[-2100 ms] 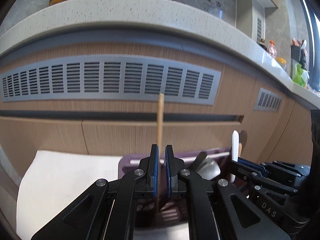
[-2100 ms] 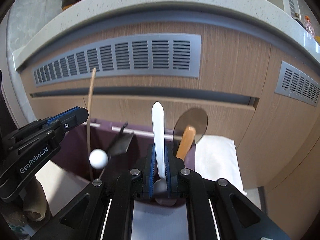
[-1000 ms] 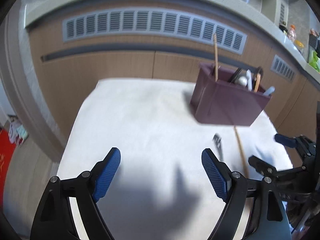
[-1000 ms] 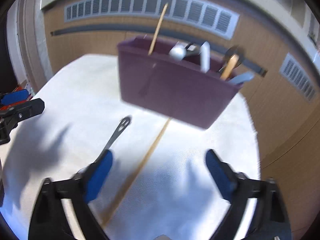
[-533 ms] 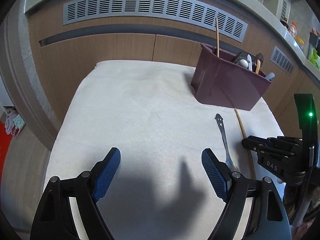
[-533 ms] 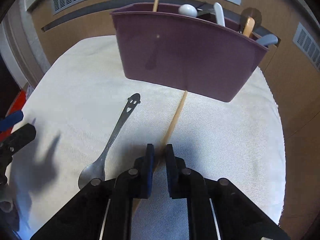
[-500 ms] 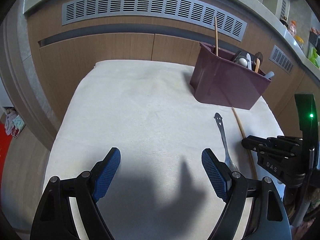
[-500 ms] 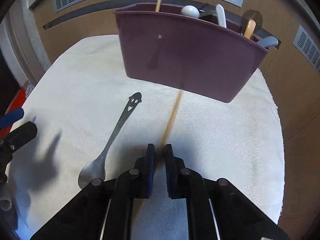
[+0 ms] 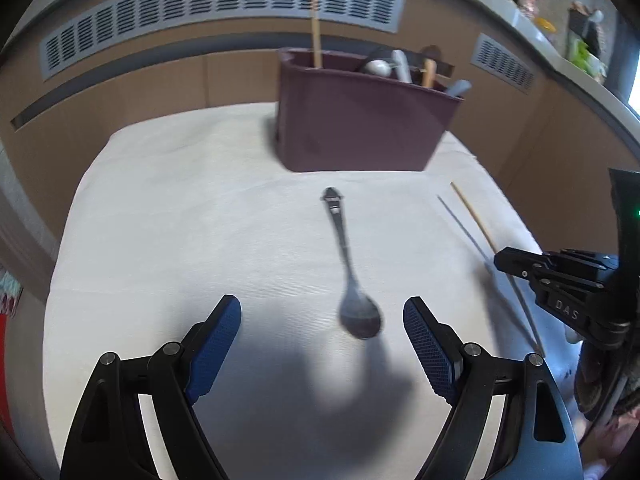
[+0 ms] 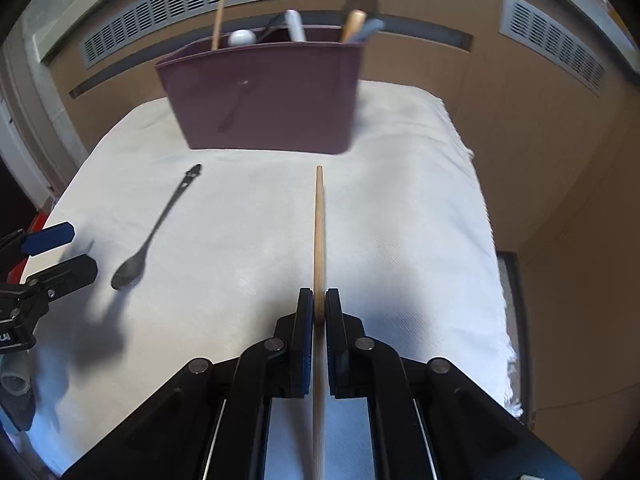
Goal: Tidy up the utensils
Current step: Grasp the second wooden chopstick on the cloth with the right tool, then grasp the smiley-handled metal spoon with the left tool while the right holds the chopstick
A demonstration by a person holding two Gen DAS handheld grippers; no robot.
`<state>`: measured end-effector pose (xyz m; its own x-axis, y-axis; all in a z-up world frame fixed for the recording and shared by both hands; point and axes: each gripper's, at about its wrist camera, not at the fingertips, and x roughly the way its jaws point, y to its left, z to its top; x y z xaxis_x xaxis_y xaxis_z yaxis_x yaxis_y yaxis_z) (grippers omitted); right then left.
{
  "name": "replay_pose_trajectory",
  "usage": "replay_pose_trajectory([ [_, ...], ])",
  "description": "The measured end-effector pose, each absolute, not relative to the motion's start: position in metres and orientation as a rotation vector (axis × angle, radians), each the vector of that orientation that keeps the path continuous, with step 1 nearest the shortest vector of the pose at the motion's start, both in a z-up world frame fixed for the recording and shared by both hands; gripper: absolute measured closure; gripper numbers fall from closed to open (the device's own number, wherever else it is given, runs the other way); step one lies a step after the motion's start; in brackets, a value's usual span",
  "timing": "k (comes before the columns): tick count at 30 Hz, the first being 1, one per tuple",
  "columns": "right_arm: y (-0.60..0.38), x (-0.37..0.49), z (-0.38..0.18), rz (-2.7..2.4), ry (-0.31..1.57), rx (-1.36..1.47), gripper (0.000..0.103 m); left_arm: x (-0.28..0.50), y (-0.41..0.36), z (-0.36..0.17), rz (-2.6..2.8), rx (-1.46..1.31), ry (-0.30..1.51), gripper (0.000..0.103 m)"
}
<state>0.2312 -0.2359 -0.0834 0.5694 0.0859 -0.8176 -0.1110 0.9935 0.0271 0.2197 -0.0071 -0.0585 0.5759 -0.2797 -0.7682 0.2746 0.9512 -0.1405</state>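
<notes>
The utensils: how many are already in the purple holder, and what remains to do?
Done: several utensils stand in the purple holder, among them one chopstick. In hand: the right gripper is shut on the second chopstick. Left: the metal spoon lies on the white cloth before the open left gripper.

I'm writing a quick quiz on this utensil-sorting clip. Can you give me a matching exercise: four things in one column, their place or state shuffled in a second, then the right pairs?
Things
1. metal spoon
2. wooden chopstick
3. left claw
4. purple utensil holder

States
A. stands upright at the far side of the white cloth, with utensils in it
B. open, holding nothing
C. pinched in the shut right claw
D. lies flat and free on the cloth

Pairs: 1-D, 2-C, 3-B, 4-A
</notes>
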Motion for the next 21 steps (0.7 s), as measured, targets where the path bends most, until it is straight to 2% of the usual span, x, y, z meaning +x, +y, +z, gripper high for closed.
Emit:
replay_pose_trajectory([
  [3, -0.253, 0.224, -0.088, 0.107, 0.956, 0.021, 0.097, 0.208, -0.023, -0.060, -0.340, 0.035, 0.856, 0.023],
  [7, -0.259, 0.224, -0.088, 0.122, 0.935, 0.060, 0.097, 0.205, -0.040, -0.068, -0.319, 0.094, 0.864, 0.035],
  [11, -0.260, 0.215, -0.082, 0.143, 0.901, 0.075, 0.095, 0.213, -0.044, -0.079, -0.263, 0.099, 0.910, 0.055],
  [15, -0.260, 0.215, -0.083, 0.145, 0.885, 0.088, 0.085, 0.219, -0.045, -0.088, -0.228, 0.092, 0.956, 0.056],
  [20, -0.264, 0.214, -0.086, 0.132, 0.888, 0.109, 0.083, 0.223, -0.052, -0.090, -0.216, 0.085, 0.954, 0.057],
  [21, -0.264, 0.214, -0.085, 0.128, 0.886, 0.109, 0.081, 0.222, -0.054, -0.090, -0.212, 0.091, 0.945, 0.061],
])
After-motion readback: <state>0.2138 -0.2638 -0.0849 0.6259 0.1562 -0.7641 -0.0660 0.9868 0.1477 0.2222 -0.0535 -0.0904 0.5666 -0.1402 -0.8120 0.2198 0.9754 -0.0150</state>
